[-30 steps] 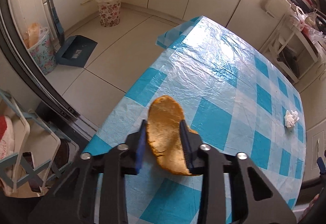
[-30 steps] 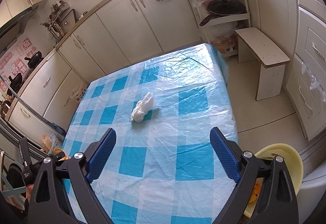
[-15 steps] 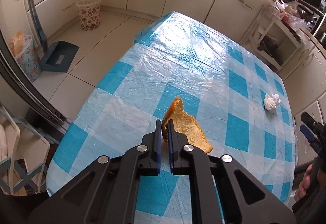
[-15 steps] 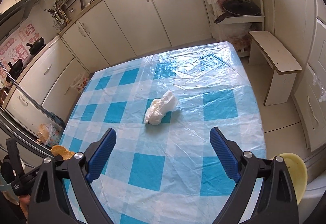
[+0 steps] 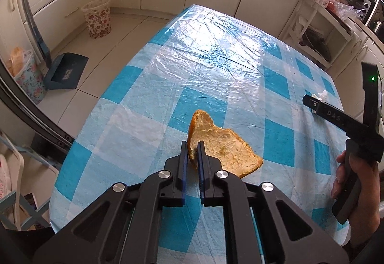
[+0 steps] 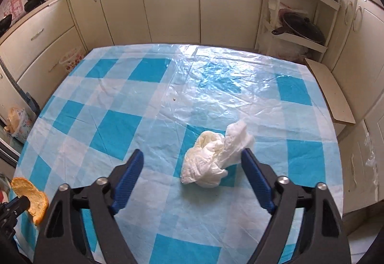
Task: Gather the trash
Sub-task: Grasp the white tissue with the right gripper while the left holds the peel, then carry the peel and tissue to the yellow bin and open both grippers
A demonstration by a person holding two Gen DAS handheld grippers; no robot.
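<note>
- Cream kitchen cabinets [image 6: 168, 0] lined the far walls, and a desk [image 5: 216, 60] covered with a blue-and-white checked plastic cloth filled the middle of both views.
- Left claw [image 5: 192, 156]: clenched on the near edge of an orange peel piece [image 5: 223, 149]. The peel was held on edge, its pale inner side facing right, with its lower right part low over the cloth; contact with the cloth could not be confirmed.
- In the right wrist view the same peel [image 6: 30, 199] appeared at the near left corner of the desk.
- Right claw [image 6: 194, 168]: released, jaws spread wide. A crumpled white tissue [image 6: 216, 158] lay on the cloth between the blue pads, closer to the right pad [image 6: 256, 180]; touching could not be confirmed.
- In the left wrist view the right claw unit [image 5: 336, 117] was held at the right edge of the desk by a hand [image 5: 360, 182], with the tissue partly hidden behind its tip.
- Floor items, left of the desk: a floral waste basket [image 5: 97, 18] near the far cabinets, a blue dustpan [image 5: 64, 71] nearer, and a floral bin [image 5: 26, 77] with a bag in it at the far left.
- A white shelf unit [image 6: 300, 24] beyond the far right corner of the desk carried a dark pan.
</note>
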